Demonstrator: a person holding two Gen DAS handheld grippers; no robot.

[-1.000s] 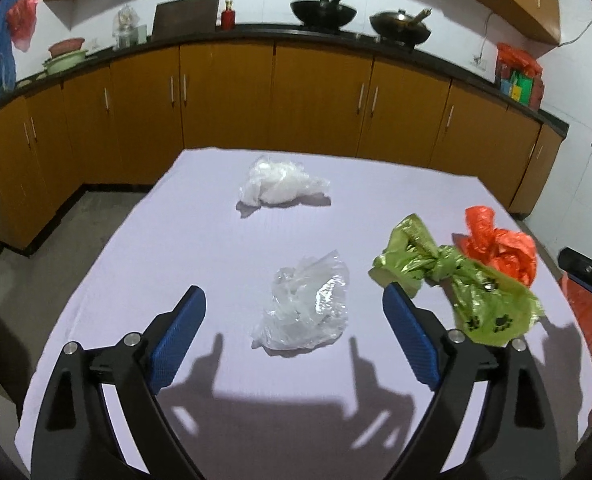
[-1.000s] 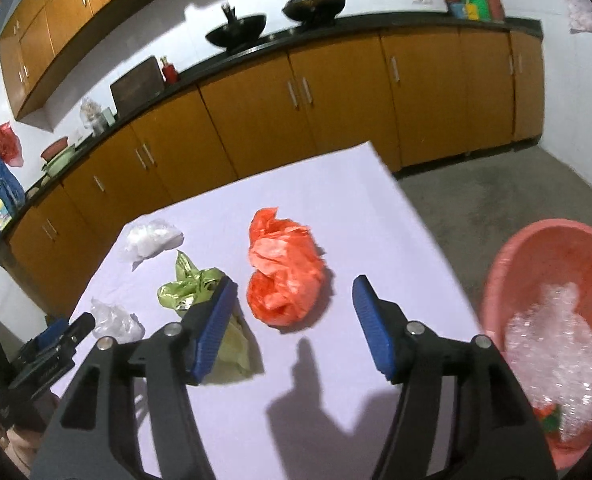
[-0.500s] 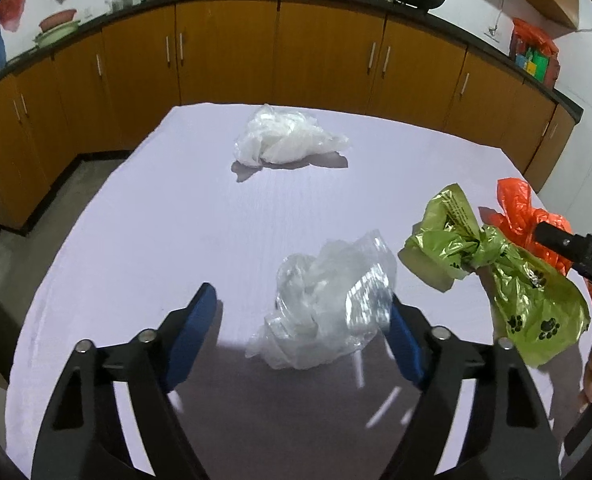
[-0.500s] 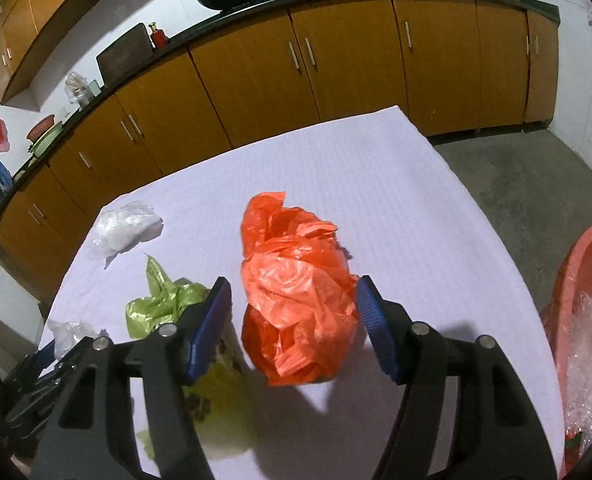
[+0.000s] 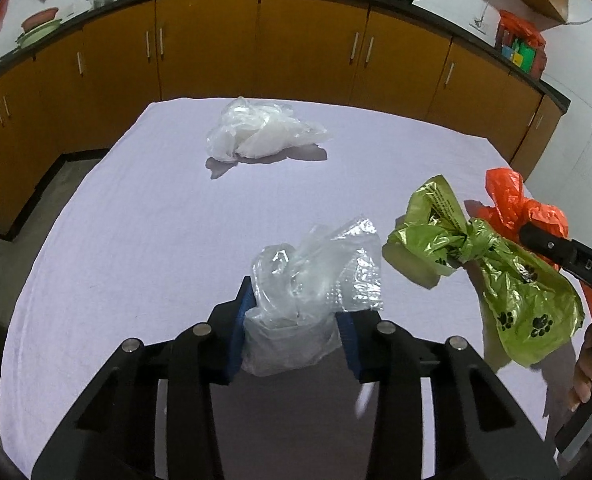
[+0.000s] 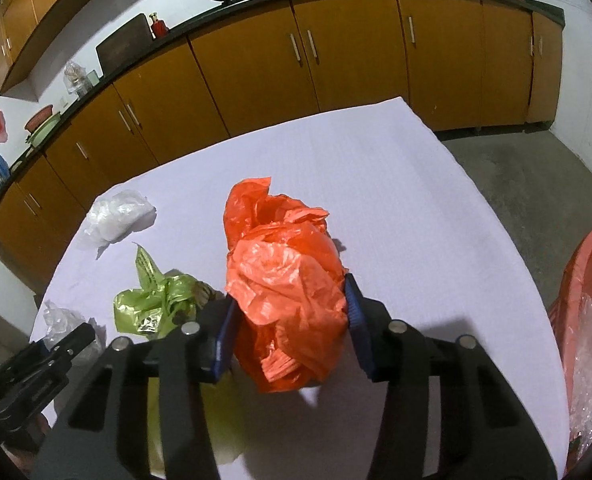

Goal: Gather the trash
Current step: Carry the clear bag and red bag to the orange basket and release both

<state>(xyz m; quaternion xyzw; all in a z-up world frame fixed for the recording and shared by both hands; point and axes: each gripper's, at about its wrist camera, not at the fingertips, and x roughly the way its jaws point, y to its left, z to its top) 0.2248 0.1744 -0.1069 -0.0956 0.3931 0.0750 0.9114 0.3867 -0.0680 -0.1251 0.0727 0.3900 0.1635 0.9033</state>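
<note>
2 claws, both busy here. The left claw (image 5: 294, 330) is clamped on a crumpled clear plastic bag (image 5: 315, 292), which sits squeezed between its blue pads (image 5: 238, 336) and bulges up past the tips, right over the table (image 5: 136, 240). The right claw (image 6: 292, 328) is clenched around the orange bag (image 6: 286, 280), wedged between its pads with the top sticking out ahead of them. A green bag with paw prints (image 5: 491, 272) lies on the table between the 2 claws, just beside the orange one. Another white bag (image 5: 256, 132) sits well apart near the far edge. A pink tub (image 6: 587, 304) with clear plastic in it stands past the table's right side.
</note>
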